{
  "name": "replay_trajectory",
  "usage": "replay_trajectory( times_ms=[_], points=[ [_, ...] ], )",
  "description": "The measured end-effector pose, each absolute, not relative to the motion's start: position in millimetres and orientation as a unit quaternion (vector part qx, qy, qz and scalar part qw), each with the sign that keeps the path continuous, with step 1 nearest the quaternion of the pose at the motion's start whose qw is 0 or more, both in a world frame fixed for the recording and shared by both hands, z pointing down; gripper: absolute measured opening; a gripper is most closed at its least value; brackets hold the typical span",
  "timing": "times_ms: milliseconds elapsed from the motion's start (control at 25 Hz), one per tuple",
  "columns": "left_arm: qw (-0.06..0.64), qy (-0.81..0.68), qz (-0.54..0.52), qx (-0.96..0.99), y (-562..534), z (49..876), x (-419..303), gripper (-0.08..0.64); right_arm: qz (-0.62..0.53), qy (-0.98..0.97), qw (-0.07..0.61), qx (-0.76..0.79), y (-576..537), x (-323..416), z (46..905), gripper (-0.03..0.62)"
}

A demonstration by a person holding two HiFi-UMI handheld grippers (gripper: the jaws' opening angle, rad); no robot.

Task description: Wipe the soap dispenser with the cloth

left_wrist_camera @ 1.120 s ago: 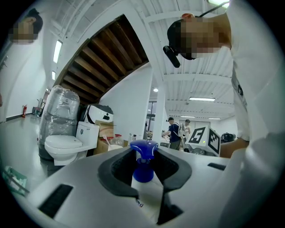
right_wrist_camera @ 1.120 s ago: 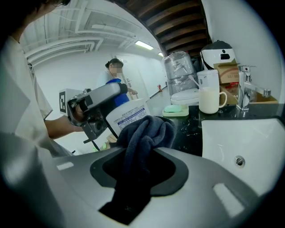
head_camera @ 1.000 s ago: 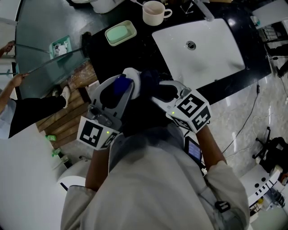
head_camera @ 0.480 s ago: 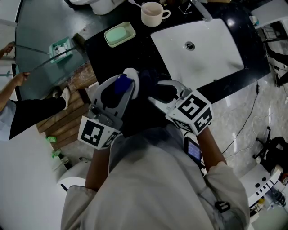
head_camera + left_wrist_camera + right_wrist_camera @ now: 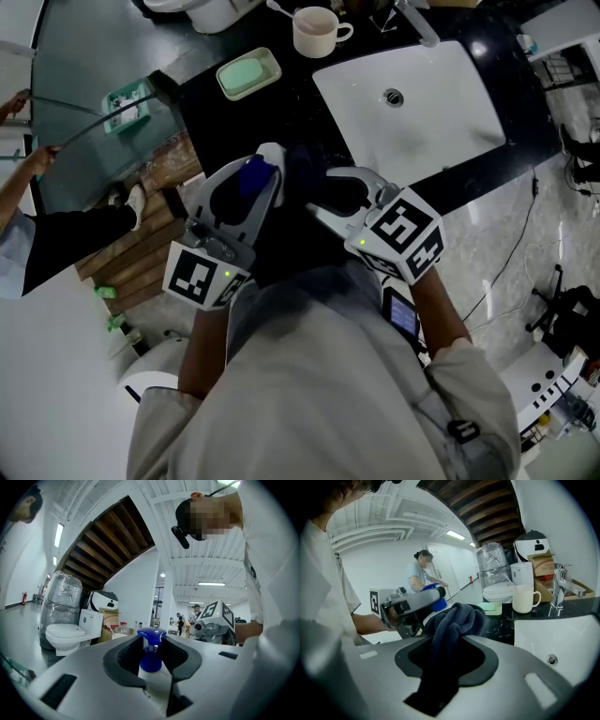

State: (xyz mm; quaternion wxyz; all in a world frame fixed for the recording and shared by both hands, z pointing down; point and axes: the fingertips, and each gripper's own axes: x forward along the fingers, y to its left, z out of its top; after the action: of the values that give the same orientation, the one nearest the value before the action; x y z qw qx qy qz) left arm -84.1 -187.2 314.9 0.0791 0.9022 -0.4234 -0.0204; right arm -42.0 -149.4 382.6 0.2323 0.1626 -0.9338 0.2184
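My left gripper (image 5: 152,656) is shut on the soap dispenser (image 5: 151,657), a white bottle with a blue pump top that stands up between the jaws. From above, the dispenser's blue top (image 5: 251,174) shows inside the left gripper (image 5: 267,167). My right gripper (image 5: 452,627) is shut on a dark blue-grey cloth (image 5: 454,620), bunched at the tips with a tail hanging back over the jaws. In the right gripper view the cloth sits right against the dispenser (image 5: 436,604). In the head view the cloth (image 5: 309,178) fills the gap between the two grippers, just left of my right gripper (image 5: 323,192).
A black counter (image 5: 309,103) holds a white sink (image 5: 412,98) with a tap (image 5: 560,588), a cream mug (image 5: 316,31) and a green soap dish (image 5: 248,72). Further off are a toilet (image 5: 70,630), a wrapped water dispenser (image 5: 61,595) and people in the background.
Both grippers keep their places with the cloth against the dispenser. The head view has shifted slightly, so the counter items sit a little higher in it.
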Motion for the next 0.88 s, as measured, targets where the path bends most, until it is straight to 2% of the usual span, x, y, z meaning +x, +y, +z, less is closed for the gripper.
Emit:
replay_trajectory(
  times_ms=[880],
  points=[
    [0.077,-0.421,-0.021,0.903,-189,315,-83,0.098,0.189,-0.942,0.224,0.161,-154,-45,361,0.129]
  ],
)
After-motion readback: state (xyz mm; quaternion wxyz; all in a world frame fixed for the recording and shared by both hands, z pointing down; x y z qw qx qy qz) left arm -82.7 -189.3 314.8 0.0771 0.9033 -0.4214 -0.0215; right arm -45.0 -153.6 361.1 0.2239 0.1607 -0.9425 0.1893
